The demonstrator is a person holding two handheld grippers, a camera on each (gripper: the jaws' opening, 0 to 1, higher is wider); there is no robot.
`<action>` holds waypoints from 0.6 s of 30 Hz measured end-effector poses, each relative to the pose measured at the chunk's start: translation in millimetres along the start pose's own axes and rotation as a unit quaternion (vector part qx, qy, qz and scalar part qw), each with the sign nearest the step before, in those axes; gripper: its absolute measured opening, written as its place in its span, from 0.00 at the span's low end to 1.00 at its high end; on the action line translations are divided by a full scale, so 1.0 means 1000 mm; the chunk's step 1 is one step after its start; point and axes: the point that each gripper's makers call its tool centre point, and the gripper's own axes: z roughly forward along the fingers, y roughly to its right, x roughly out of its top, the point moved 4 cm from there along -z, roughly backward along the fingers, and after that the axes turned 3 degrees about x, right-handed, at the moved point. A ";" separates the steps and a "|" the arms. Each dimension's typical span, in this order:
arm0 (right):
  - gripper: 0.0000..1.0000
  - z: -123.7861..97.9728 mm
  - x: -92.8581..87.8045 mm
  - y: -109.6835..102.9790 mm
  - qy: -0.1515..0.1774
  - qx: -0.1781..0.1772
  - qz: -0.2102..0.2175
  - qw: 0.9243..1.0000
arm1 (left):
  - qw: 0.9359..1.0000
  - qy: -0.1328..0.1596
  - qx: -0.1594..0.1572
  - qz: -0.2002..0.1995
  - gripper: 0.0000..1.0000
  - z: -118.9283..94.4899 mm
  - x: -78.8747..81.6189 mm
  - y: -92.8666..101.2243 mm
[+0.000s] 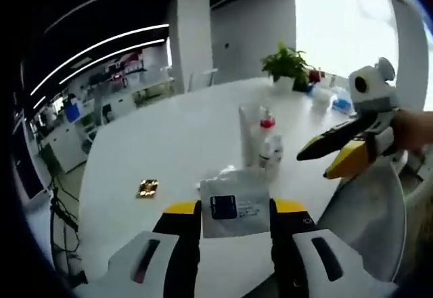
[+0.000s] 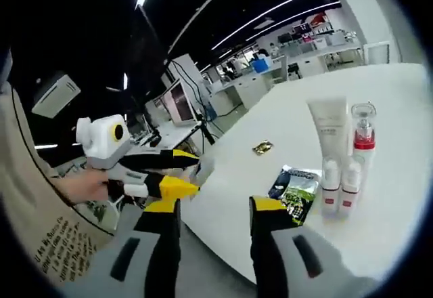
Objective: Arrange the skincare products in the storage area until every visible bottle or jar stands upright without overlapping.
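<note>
A white tube (image 1: 250, 132) (image 2: 328, 132) stands cap-down on the white table (image 1: 162, 135) (image 2: 399, 101). Beside it stands a clear bottle with a red collar (image 1: 267, 123) (image 2: 363, 132), and in front of them two small white bottles (image 1: 270, 154) (image 2: 339, 186). All are upright and close together. A flat sachet with a dark blue label (image 1: 233, 210) (image 2: 294, 189) lies near the table's edge, seen between my left gripper's (image 1: 235, 206) (image 2: 181, 171) spread jaws. My right gripper (image 2: 215, 203) (image 1: 314, 164) hovers open off the table's edge, holding nothing.
A small gold wrapper (image 1: 147, 188) (image 2: 262, 147) lies on the table beyond the sachet. A potted plant (image 1: 287, 61) and small items stand at the far end. A white chair (image 1: 365, 223) sits by the near edge. A hand (image 1: 413, 129) holds the right gripper.
</note>
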 end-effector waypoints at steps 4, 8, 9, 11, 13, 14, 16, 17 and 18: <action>0.29 0.007 0.004 -0.007 -0.003 0.013 0.009 1.000 | 1.000 0.009 -0.011 0.016 0.37 -0.005 0.006 0.013; 0.24 0.013 0.009 -0.009 0.009 0.023 0.040 0.999 | 1.000 0.020 -0.017 0.018 0.37 -0.006 0.014 0.019; 0.23 0.014 0.010 -0.009 0.012 0.021 0.047 0.999 | 0.999 0.024 -0.020 0.024 0.37 -0.006 0.017 0.021; 0.20 0.015 0.012 -0.009 0.016 0.021 0.054 0.998 | 0.999 0.027 -0.026 0.026 0.37 -0.006 0.021 0.023; 0.16 0.015 0.014 -0.007 0.022 0.018 0.061 0.998 | 0.999 0.029 -0.028 0.030 0.37 -0.005 0.023 0.023; 0.15 0.015 0.016 -0.007 0.029 0.021 0.066 0.997 | 0.999 0.030 -0.028 0.034 0.37 -0.005 0.025 0.023; 0.10 0.014 0.019 -0.007 0.035 0.023 0.079 0.996 | 0.999 0.031 -0.029 0.034 0.37 -0.005 0.027 0.022; 0.06 0.014 0.020 -0.006 0.037 0.024 0.083 0.996 | 0.999 0.032 -0.029 0.032 0.37 -0.004 0.027 0.021; 0.01 0.014 0.021 -0.007 0.040 0.028 0.090 0.995 | 0.999 0.031 -0.030 0.030 0.37 -0.004 0.027 0.021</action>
